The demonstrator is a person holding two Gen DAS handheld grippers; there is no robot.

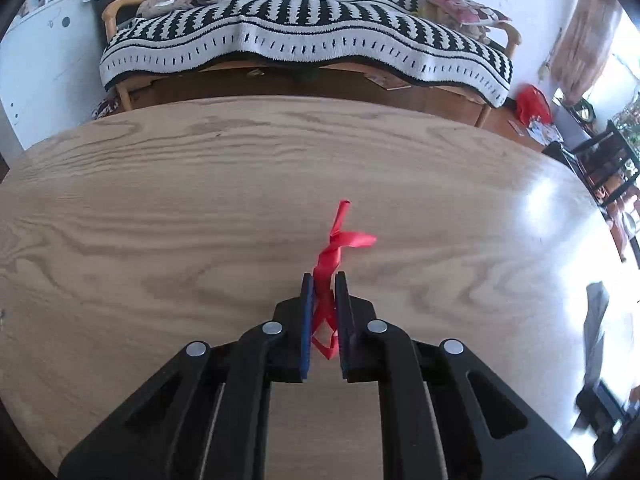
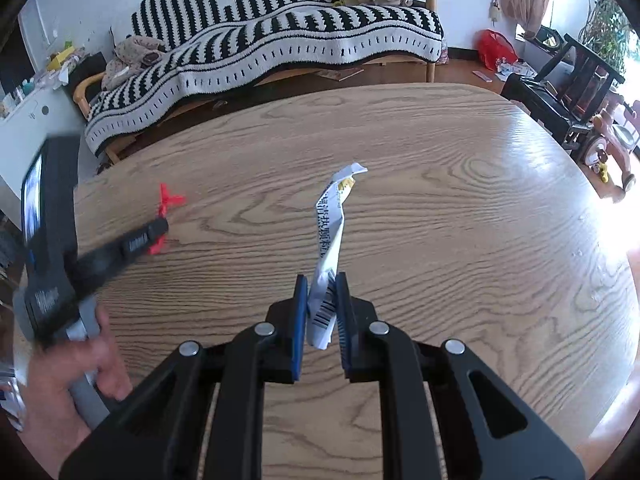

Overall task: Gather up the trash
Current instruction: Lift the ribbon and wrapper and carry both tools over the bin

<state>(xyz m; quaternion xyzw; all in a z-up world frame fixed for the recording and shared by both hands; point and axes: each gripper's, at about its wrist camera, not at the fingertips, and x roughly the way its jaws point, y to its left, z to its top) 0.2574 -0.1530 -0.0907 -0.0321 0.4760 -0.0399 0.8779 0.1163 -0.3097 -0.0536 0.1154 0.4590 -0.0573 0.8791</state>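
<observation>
My left gripper [image 1: 324, 280] is shut on a twisted red plastic strip [image 1: 340, 240] and holds it above the wooden table [image 1: 160, 208]. In the right wrist view the left gripper [image 2: 160, 226] shows at the left with the red strip [image 2: 168, 200] sticking out of it. My right gripper [image 2: 322, 282] is shut on a crumpled white paper wrapper [image 2: 332, 224] with black print and a barcode, which stands up between the blue pads above the table [image 2: 460, 200].
A sofa with a black-and-white striped blanket [image 1: 304, 40] stands beyond the table's far edge. A red bag [image 2: 496, 50] and papers lie on the floor at the right. Dark chairs [image 2: 572, 80] and a toy ride-on [image 2: 608, 148] stand at the right.
</observation>
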